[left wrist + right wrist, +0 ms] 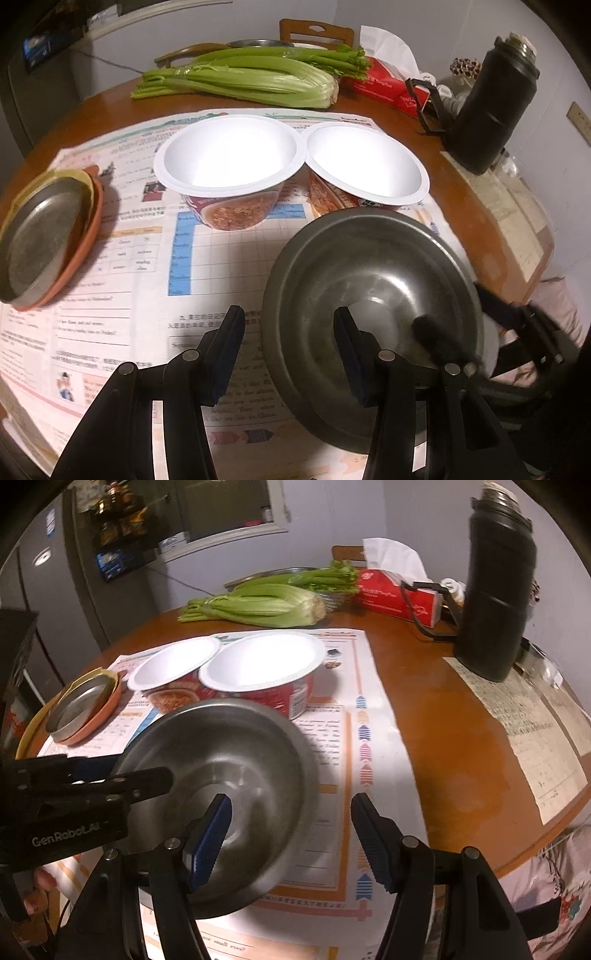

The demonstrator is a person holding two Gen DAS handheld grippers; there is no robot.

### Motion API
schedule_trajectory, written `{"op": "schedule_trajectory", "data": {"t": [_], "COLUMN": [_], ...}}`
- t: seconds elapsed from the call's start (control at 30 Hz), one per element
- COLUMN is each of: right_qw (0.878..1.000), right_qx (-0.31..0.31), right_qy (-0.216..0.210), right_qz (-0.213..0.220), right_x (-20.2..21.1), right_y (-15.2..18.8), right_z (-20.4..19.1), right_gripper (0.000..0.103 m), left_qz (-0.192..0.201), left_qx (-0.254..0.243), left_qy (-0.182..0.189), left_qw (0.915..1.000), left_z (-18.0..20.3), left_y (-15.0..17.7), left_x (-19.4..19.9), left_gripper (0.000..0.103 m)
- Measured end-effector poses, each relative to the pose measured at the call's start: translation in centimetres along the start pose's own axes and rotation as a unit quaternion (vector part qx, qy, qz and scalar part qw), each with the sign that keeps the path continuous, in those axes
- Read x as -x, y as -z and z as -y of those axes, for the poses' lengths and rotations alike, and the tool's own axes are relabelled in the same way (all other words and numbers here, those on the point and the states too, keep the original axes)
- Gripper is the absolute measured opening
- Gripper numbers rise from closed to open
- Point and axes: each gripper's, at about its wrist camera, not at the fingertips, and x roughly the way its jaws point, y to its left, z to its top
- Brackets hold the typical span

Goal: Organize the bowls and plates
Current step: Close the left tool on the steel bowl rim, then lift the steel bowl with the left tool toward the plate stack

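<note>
Steel bowl (373,295), mouth tilted upward

steel bowl (373,302) before two paper bowls (227,151) (touching) | celery (240,79) behind

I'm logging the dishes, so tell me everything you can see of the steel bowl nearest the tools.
The steel bowl is round, dull grey metal with a rolled rim, a flat bottom and nothing inside. It tilts, its far rim raised toward the two paper bowls, above the printed sheets. Both tools straddle its rim with one finger inside: the left tool from one side, the right tool from the other. Whether it rests on the sheets cannot be told.
</note>
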Motion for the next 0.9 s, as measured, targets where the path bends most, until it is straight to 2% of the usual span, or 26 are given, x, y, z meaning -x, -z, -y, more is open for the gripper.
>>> {"op": "schedule_trajectory", "data": {"t": [0.1,0.17,0.2,0.23,0.47,0.73,0.9], "right_qw": [0.999,0.998,0.998,0.998,0.997,0.996,0.994], "right_qx": [0.005,0.016,0.022,0.029,0.046,0.057,0.076], "right_qy": [-0.040,-0.053,-0.051,-0.047,-0.058,-0.072,-0.071], "right_qz": [-0.004,-0.005,-0.005,-0.002,0.011,0.014,0.022], "right_x": [-0.1,-0.1,-0.1,0.0,0.8,1.6,2.4], "right_y": [0.1,0.2,0.2,0.3,0.5,0.1,-0.1], "right_z": [-0.4,-1.1,-1.4,-1.8,-2.9,-4.0,-5.8], "right_gripper": [0.067,0.067,0.067,0.067,0.068,0.068,0.068], "left_qz": [-0.002,-0.006,-0.009,-0.012,-0.005,0.016,0.036], "left_qx": [0.004,0.008,0.012,0.016,0.027,0.041,0.048], "left_qy": [0.007,0.013,0.021,0.023,0.018,0.028,0.017], "left_qw": [1.0000,0.9999,0.9997,0.9995,0.9995,0.9986,0.9981], "left_z": [0.0,-0.1,-0.1,-0.1,-0.6,-1.9,-3.2], "left_y": [-0.1,-0.1,0.0,0.0,0.1,0.8,1.4], "left_x": [-0.4,-0.7,-0.9,-1.0,-0.5,1.9,3.7], "left_gripper": [0.051,0.049,0.044,0.043,0.043,0.043,0.043]}}
